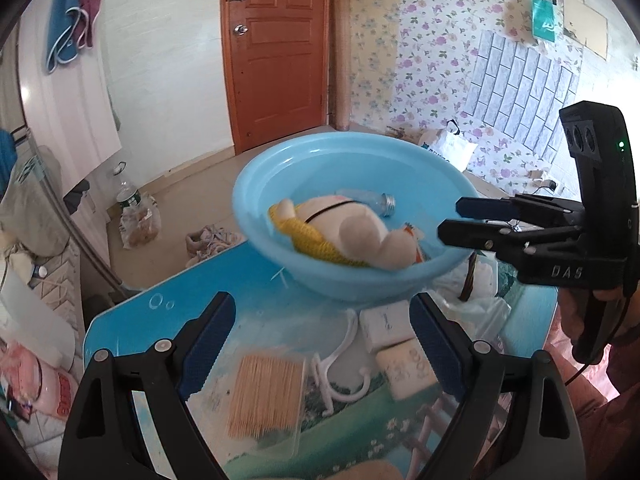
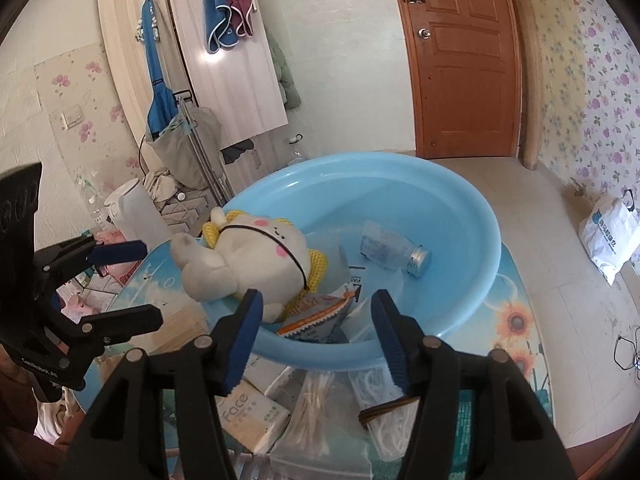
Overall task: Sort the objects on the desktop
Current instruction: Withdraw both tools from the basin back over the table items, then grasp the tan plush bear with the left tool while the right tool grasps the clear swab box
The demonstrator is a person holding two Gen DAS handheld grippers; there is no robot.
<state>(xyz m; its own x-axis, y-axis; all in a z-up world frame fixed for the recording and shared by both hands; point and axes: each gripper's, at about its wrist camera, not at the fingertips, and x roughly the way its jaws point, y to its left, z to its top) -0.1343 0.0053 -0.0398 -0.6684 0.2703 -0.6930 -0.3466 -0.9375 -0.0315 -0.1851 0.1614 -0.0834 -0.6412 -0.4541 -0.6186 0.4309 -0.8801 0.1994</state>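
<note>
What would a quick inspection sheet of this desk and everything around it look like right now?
Surface: table with a printed sky and sunflower top.
Job's things: blue basin holding a plush toy, a small bottle and a snack packet; toothpick box, tissue packs and white hooks on the table.
Clutter: cotton swabs in a bag.
Grippers: left gripper open above the toothpicks; right gripper open, nothing between its fingers.
Cables: a wire on the floor.
Surroundings: wooden door, floral wallpaper, hanging towels.
</note>
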